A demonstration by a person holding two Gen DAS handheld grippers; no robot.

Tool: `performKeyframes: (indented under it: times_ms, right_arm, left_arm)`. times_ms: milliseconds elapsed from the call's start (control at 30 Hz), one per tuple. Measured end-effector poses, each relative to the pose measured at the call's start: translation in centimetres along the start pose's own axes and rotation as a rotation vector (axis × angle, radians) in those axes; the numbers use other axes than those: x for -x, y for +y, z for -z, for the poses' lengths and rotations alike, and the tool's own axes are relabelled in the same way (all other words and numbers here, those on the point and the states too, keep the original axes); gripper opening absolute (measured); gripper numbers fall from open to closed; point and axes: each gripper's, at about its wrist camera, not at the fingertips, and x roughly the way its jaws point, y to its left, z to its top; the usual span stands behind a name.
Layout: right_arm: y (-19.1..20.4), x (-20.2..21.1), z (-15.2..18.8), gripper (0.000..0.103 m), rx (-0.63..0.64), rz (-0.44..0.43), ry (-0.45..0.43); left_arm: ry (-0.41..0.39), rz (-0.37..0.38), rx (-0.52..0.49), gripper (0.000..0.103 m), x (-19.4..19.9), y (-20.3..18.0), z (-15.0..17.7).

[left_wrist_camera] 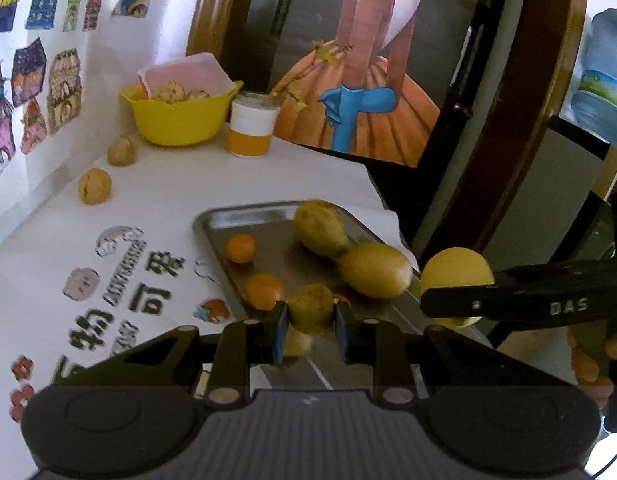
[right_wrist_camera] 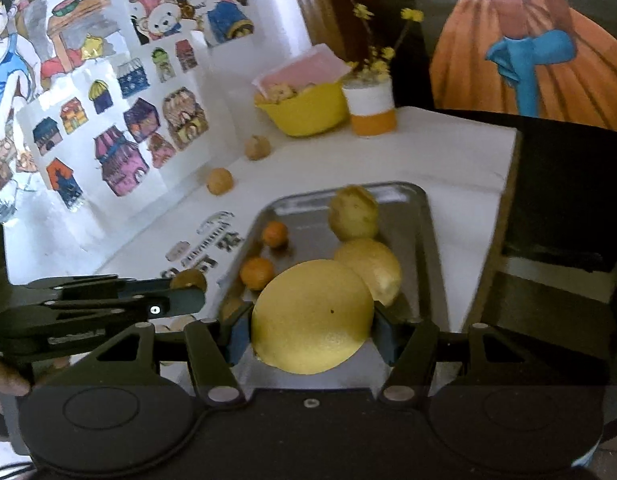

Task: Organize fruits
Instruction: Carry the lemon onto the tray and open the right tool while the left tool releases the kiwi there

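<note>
Left wrist view shows the left gripper (left_wrist_camera: 311, 322) clamped on a small yellow-green fruit (left_wrist_camera: 311, 307), held over the near end of the metal tray (left_wrist_camera: 268, 216). The right gripper (right_wrist_camera: 311, 330) grips a large yellow lemon (right_wrist_camera: 311, 316) between its blue pads, also above the tray's near end, with both tools side by side.

On the tray lie two small oranges (left_wrist_camera: 241, 248) and two bigger yellowish fruits (left_wrist_camera: 375, 269) that touch each other. The tray rests on a white cloth (left_wrist_camera: 168, 188) with printed characters. Further back stand a yellow bowl (left_wrist_camera: 179, 119) with nuts and an orange-white cup (left_wrist_camera: 252, 125); two walnuts (left_wrist_camera: 95, 186) lie near the wall.

Only the right wrist view shows the cartoon drawings higher on the wall and the cup's yellow flowers clearly.
</note>
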Motion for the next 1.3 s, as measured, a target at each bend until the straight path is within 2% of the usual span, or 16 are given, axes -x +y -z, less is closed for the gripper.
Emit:
performKeyframes:
  times_ms: [167,333,500,900,1300]
  right_arm:
    - [-1.1,-0.3,1.3,0.062,-0.011,0.016,0.0]
    - [-0.9,-0.9,2.1,0.062,0.018,0.035,-0.003]
    - [-0.5,-1.4,2.4,0.062,0.029,0.044,-0.014]
    - [-0.3,-3.0,2.7,0.063,0.014,0.048,-0.009]
    - [0.2,-2.3,2.5,0.063,0.03,0.049,-0.047]
  left_arm:
    - [0.019,-0.008,-0.017,0.027,-0.4,-1.0,1.0]
    - [0.059,-0.002,-0.04,0.027,-1.0,-1.8,1.7]
    - [0.088,-0.026,-0.056,0.027,-1.5,-2.2,2.4]
    - [0.123,-0.054,-0.034,0.027,-1.8,-1.7,2.9]
    - [0.139,-0.022,0.007,0.027,-1.8,-1.4,2.8]
